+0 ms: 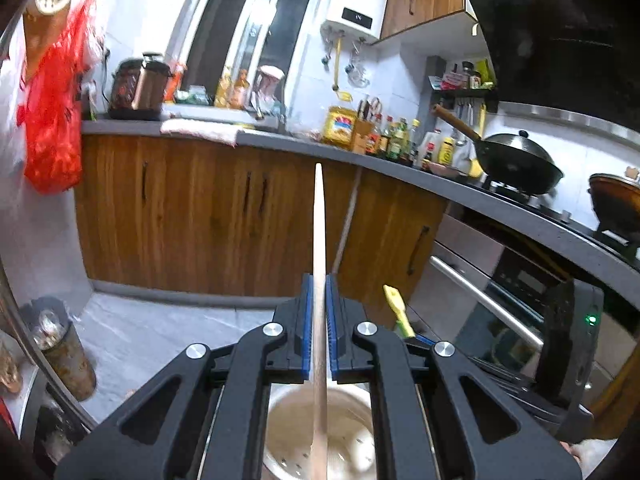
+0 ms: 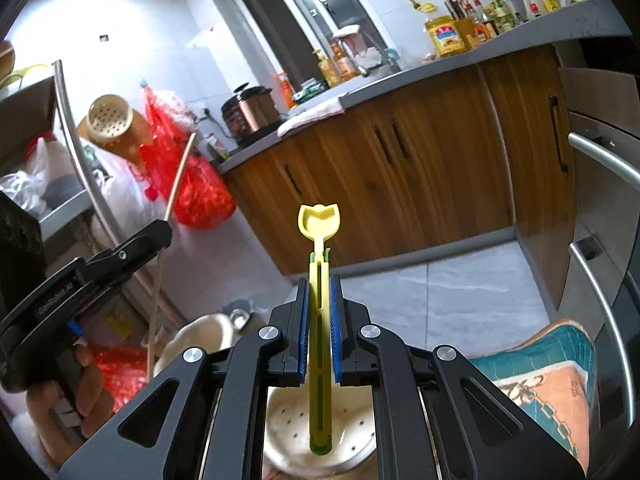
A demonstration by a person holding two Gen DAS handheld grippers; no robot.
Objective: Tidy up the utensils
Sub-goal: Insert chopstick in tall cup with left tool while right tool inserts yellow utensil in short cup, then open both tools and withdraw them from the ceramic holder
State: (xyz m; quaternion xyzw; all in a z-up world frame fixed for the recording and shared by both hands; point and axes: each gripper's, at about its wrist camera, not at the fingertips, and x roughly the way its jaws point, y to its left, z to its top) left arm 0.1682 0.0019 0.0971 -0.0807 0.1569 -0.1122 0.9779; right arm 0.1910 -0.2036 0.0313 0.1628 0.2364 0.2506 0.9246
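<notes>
My left gripper (image 1: 319,280) is shut on a long pale wooden chopstick (image 1: 319,220) that sticks straight ahead past the blue pads (image 1: 306,312). Below it sits a cream perforated holder (image 1: 320,432). My right gripper (image 2: 319,280) is shut on a yellow plastic utensil (image 2: 319,248) with a scoop-shaped head pointing up and forward. Its lower end hangs over the same cream perforated holder (image 2: 292,428). In the right wrist view the left gripper (image 2: 162,232) shows at the left with the chopstick (image 2: 180,176) in it. The yellow utensil (image 1: 396,308) shows right of the left gripper.
Wooden cabinets (image 1: 200,208) under a grey counter (image 1: 280,140) crowded with bottles, a rice cooker (image 1: 136,84) and a wok (image 1: 516,160). An oven front (image 1: 480,292) stands right. A red bag (image 1: 52,112) hangs left. A person's hand (image 2: 84,384) holds the left gripper. A patterned cushion (image 2: 548,368) lies lower right.
</notes>
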